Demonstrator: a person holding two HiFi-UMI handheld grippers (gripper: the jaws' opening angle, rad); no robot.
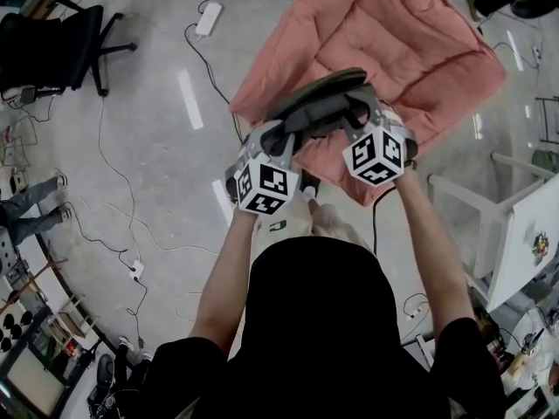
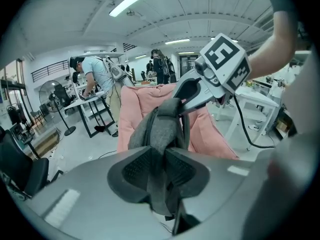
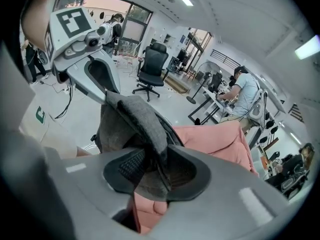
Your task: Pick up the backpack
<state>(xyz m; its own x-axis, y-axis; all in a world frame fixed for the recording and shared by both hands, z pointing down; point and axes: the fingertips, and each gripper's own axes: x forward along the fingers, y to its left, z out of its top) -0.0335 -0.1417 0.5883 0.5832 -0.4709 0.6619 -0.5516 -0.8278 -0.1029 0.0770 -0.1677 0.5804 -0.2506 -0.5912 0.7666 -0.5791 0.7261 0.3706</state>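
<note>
The grey backpack (image 1: 321, 105) hangs in the air over a big pink cushion (image 1: 410, 42), held between both grippers. My left gripper (image 1: 278, 138) is shut on one grey strap (image 2: 161, 134), which runs up from between its pads (image 2: 137, 169). My right gripper (image 1: 356, 116) is shut on another grey strap (image 3: 141, 115), pinched between its pads (image 3: 131, 166). The two grippers stand close side by side, marker cubes toward me. In the left gripper view the right gripper (image 2: 184, 96) bites the fabric just beyond; in the right gripper view the left gripper (image 3: 106, 91) does the same. Most of the bag's body is hidden.
A black office chair (image 1: 61, 46) stands at the far left, with cables and a white power strip (image 1: 208, 17) on the grey floor. A white table (image 1: 524, 234) is at the right. People work at a desk (image 2: 95, 96) behind the pink cushion (image 2: 137, 106).
</note>
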